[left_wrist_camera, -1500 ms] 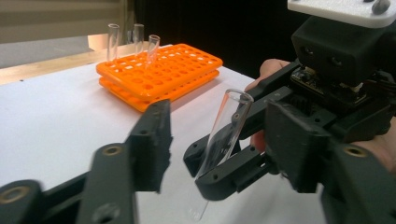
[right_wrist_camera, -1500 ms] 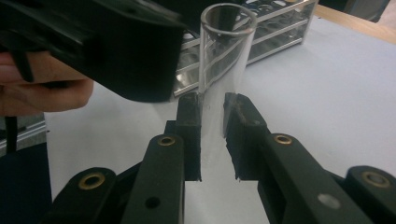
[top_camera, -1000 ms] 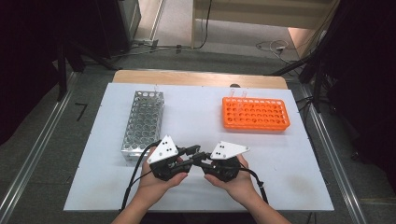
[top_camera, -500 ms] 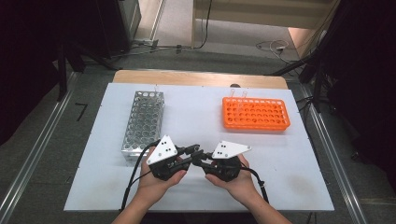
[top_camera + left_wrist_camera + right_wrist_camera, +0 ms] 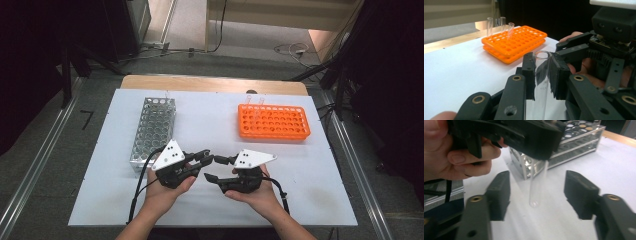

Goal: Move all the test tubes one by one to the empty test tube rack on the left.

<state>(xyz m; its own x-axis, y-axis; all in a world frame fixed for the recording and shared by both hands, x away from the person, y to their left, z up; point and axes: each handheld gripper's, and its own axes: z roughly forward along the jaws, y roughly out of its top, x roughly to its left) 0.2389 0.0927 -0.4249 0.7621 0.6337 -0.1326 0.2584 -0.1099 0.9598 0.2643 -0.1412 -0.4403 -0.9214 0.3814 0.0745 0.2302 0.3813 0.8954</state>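
Near the front edge of the white table (image 5: 320, 200), the left gripper (image 5: 543, 72) is clamped on a clear glass test tube (image 5: 541, 82), its pads pressing the tube just below the open rim. The right gripper (image 5: 536, 195) has just been opening; its jaws stand apart on either side of the tube's rounded lower end without touching it. This looks like a handover that has passed the tube to the left gripper.

From here the glass could slip if the grip sits too close to the rim, letting the tube swing or drop onto the table. A sideways pull by the right gripper could also knock the hanging end. Carrying it toward the metal rack (image 5: 152, 132) at the left edge, or the orange rack (image 5: 272, 121) toward the far right corner, risks striking a rack wall.

From the high view the tube is too faint to make out between the grippers. Its base is cut off in the left gripper view, and the printed marking on it is unreadable.
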